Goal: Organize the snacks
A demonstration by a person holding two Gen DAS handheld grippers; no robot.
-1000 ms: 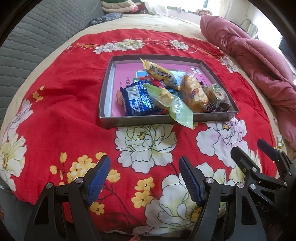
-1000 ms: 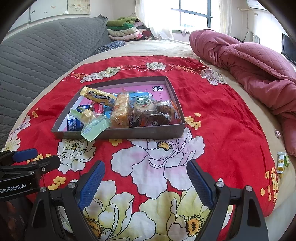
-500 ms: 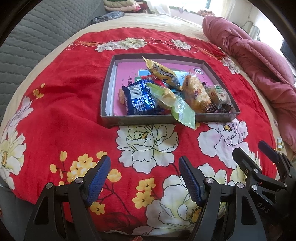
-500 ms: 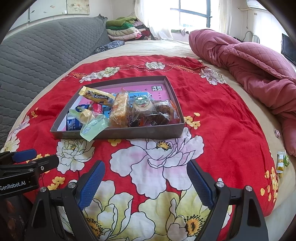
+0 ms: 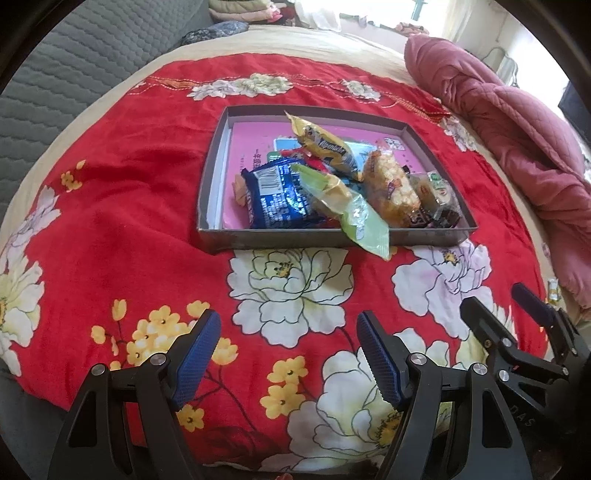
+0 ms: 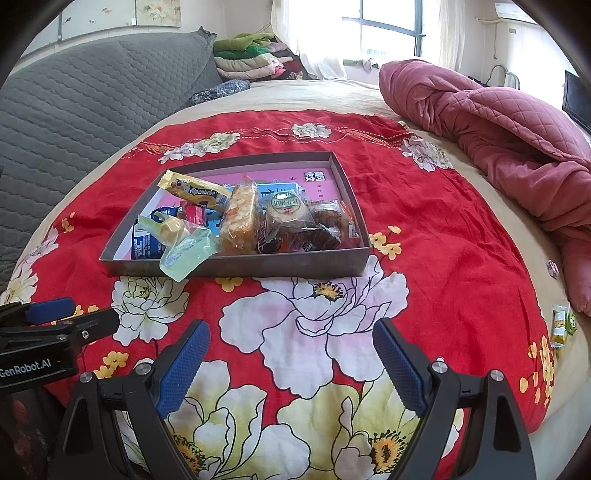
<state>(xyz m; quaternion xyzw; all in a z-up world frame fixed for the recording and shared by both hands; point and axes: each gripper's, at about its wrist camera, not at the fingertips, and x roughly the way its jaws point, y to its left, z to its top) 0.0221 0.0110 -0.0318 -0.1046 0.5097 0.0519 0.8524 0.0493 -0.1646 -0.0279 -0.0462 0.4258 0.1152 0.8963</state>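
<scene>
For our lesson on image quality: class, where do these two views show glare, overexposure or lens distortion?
Right wrist view: the window is blown out to white, and the fisheye lens bends the red blanket into a dome. Left wrist view: glare glints off the blue snack packet in the tray, and dark vignetting rings the corners. Both are sharp.

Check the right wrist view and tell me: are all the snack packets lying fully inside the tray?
No. The pale green packet hangs over the near wall of the tray onto the red blanket.
</scene>
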